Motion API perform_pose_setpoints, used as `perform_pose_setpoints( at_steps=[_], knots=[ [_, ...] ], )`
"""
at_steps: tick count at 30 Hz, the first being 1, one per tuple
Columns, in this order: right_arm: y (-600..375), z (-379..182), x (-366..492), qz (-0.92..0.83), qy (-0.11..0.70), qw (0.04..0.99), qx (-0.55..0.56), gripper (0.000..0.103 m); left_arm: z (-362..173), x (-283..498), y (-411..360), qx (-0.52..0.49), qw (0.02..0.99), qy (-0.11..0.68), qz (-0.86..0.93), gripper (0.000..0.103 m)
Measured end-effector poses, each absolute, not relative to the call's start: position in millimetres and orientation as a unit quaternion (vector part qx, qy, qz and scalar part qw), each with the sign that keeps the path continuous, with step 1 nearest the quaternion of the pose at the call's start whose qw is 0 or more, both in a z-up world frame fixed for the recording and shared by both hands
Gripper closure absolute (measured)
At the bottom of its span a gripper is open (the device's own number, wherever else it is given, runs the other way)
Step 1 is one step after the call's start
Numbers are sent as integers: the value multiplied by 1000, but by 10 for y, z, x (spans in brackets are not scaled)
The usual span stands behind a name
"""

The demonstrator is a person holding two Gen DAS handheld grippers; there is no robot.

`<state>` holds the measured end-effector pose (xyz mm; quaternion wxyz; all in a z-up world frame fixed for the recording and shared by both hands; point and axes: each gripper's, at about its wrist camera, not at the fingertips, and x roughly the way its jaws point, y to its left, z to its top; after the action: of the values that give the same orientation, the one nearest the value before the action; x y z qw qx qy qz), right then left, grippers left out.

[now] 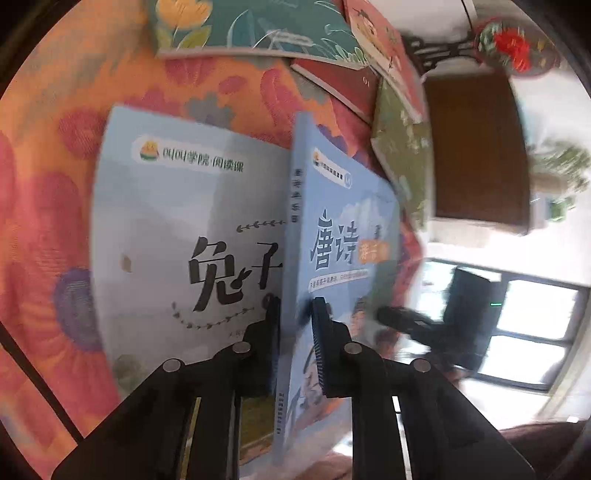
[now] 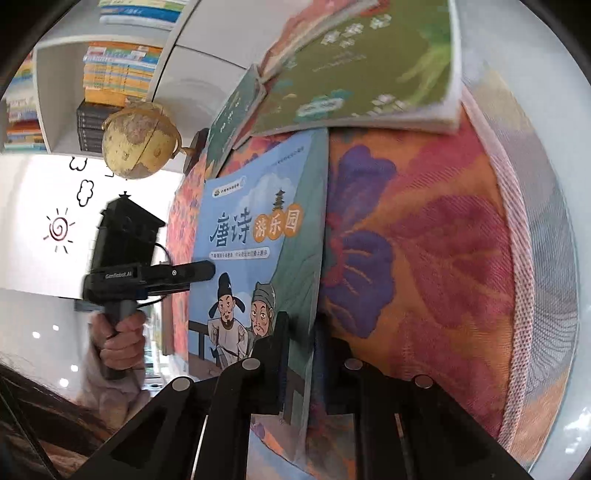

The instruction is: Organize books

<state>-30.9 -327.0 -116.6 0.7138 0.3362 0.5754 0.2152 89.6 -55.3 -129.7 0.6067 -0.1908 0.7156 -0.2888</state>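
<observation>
Blue book (image 1: pixel 332 236) raised on edge above flowered cloth (image 1: pixel 44 221), spine along the view, long axis running away from both grippers. Clamped at near end by left gripper (image 1: pixel 295 314) across the spine, and by right gripper (image 2: pixel 301 328) across the opposite edge; both jaws closed on it. Second pale book (image 1: pixel 177 221) flat just beside, under the left. Stack (image 2: pixel 351 74) lying ahead, beyond far end.

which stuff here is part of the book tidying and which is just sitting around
In the job: blue poetry book, clamped by left gripper and right gripper; pale rabbit book; green book; teal flower book.

Just around: globe; floral cloth; wall shelf.
</observation>
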Motion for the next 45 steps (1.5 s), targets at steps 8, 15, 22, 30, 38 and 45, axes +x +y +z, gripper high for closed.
perform_pose_setpoints(
  at_steps=[8,15,22,30,38,45],
  knots=[
    [-3098,-1013,-308,214,570,729,313,91,-960,635,-729,-70,674,687,-262,85],
    [-2868,-843,-274,220,572,737,285,91,-939,427,-615,-44,686,680,-255,84],
    [-2607,-858,-157,226,581,734,268,91,-997,402,-370,-63,691,679,-241,74],
    [-2473,-1009,-109,194,606,735,235,89,-1035,451,-426,-124,662,686,-277,16],
    [-2425,-977,-81,198,605,737,228,89,-1029,453,-255,-138,681,682,-228,73],
    [-2283,-842,-56,222,598,737,223,89,-1007,345,-111,-113,696,681,-197,81]
  ],
)
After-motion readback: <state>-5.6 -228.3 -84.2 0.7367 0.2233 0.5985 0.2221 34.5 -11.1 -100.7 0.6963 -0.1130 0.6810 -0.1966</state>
